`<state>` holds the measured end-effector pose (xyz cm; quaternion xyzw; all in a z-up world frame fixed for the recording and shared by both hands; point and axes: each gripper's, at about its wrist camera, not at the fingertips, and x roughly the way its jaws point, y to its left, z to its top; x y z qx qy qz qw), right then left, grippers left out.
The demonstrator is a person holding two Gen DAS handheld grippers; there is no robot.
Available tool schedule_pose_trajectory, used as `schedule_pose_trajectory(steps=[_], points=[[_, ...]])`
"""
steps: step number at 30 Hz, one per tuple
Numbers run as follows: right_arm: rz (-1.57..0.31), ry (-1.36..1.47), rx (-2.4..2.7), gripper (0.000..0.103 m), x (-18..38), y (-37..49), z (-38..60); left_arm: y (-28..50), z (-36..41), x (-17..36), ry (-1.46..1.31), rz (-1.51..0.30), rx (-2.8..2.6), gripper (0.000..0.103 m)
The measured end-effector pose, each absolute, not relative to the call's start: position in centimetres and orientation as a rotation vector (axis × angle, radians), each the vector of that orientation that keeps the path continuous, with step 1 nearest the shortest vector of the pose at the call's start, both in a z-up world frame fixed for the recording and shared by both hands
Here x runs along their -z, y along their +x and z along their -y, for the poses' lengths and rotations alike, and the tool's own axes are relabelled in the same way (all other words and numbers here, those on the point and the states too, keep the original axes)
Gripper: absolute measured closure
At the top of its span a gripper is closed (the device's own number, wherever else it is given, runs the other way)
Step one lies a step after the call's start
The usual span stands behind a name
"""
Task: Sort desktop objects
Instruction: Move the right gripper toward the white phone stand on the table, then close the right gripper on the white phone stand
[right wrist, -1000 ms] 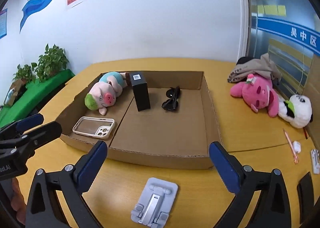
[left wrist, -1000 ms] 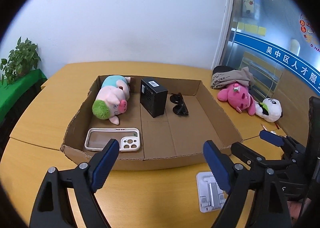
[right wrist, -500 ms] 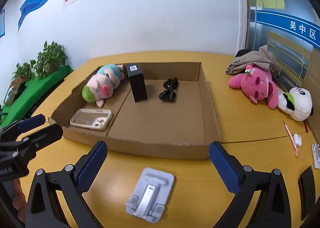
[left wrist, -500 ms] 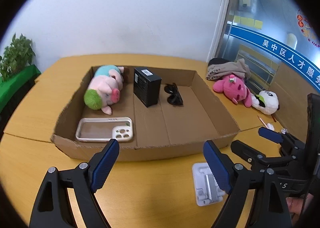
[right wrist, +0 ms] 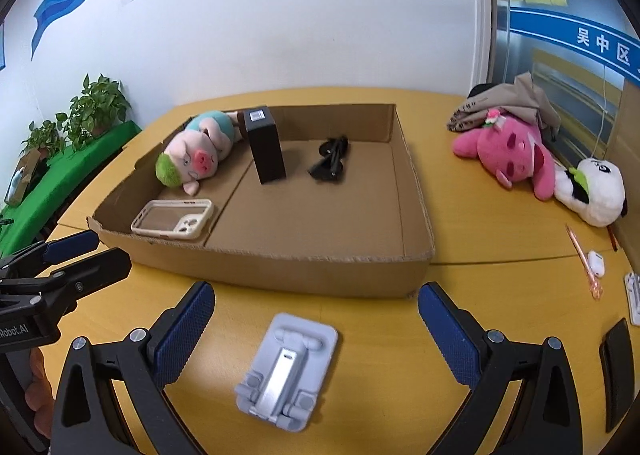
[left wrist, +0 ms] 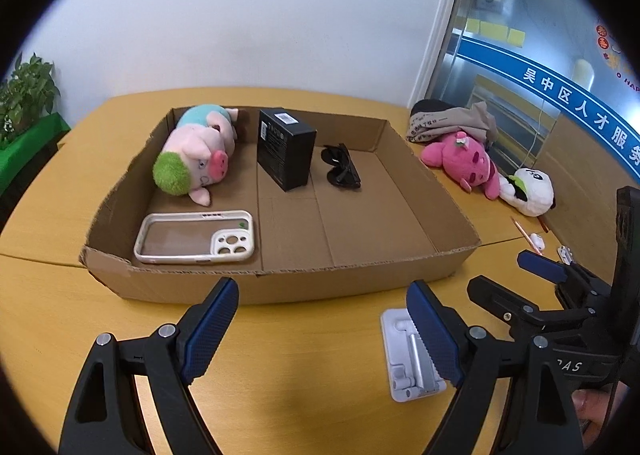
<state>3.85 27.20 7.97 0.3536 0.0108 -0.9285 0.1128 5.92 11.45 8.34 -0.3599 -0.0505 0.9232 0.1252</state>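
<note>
left gripper (left wrist: 322,325): jaws spread wide, nothing between the pads; hangs over bare table just in front of the cardboard tray's near wall
right gripper (right wrist: 316,329): jaws also wide apart, holding nothing; phone stand sits on the table between its fingers, not touched
cardboard tray (left wrist: 360,281): shallow open box in the middle of the wooden table (left wrist: 280,367), landmark for everything below
phone stand (right wrist: 286,371): white, folded flat, on the table just in front of the tray's near wall, towards its right end
phone case (left wrist: 196,237): white, clear back, lying flat inside the tray at the near-left corner
pig plush (left wrist: 194,157): pink with a green tuft, on its side inside the tray against the left wall, far half
black box (left wrist: 286,153): upright inside the tray, centre-back, just right of the pig
sunglasses (left wrist: 340,171): black, folded, inside the tray just right of the box
pink plush (right wrist: 516,157): outside the tray, well to its right, on the table
panda plush (right wrist: 592,191): touching the pink plush, further right of the tray
grey cloth (right wrist: 504,107): bundled behind the pink plush, right of the tray's far corner
pen (right wrist: 584,261): orange, on the table right of the tray's near corner
</note>
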Motion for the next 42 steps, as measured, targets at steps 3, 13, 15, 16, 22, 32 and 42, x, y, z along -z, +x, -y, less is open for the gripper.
schedule_pose_trajectory(steps=[3, 13, 15, 16, 22, 32, 42], points=[[-0.049, 1.027, 2.72, 0.0, -8.0, 3.8, -26.6, 6.0, -11.1, -8.4, -1.045, 0.154, -2.698, 0.017], [-0.033, 1.222, 2.623, 0.0, -3.4, 4.3, -26.9, 5.4, -12.7, -5.8, -1.167, 0.134, -2.561, 0.017], [-0.014, 1.288, 2.576, 0.0, -1.6, 4.5, -26.7, 5.1, -13.5, -4.6, -1.216, 0.155, -2.494, 0.017], [-0.011, 1.303, 2.562, 0.0, -0.8, 4.7, -26.4, 5.0, -13.8, -4.2, -1.236, 0.161, -2.469, 0.017], [-0.077, 1.37, 2.521, 0.001, 3.4, 4.9, -24.2, 4.4, -15.2, -2.1, -1.313, 0.188, -2.38, 0.018], [-0.206, 1.289, 2.546, 0.025, 3.3, 7.1, -22.5, 3.6, -14.3, -0.3, -1.381, 0.246, -2.319, 0.018], [-0.098, 1.289, 2.461, 0.027, 3.1, 8.2, -24.0, 2.2, -17.8, 3.2, -1.465, 0.382, -1.976, 0.019]])
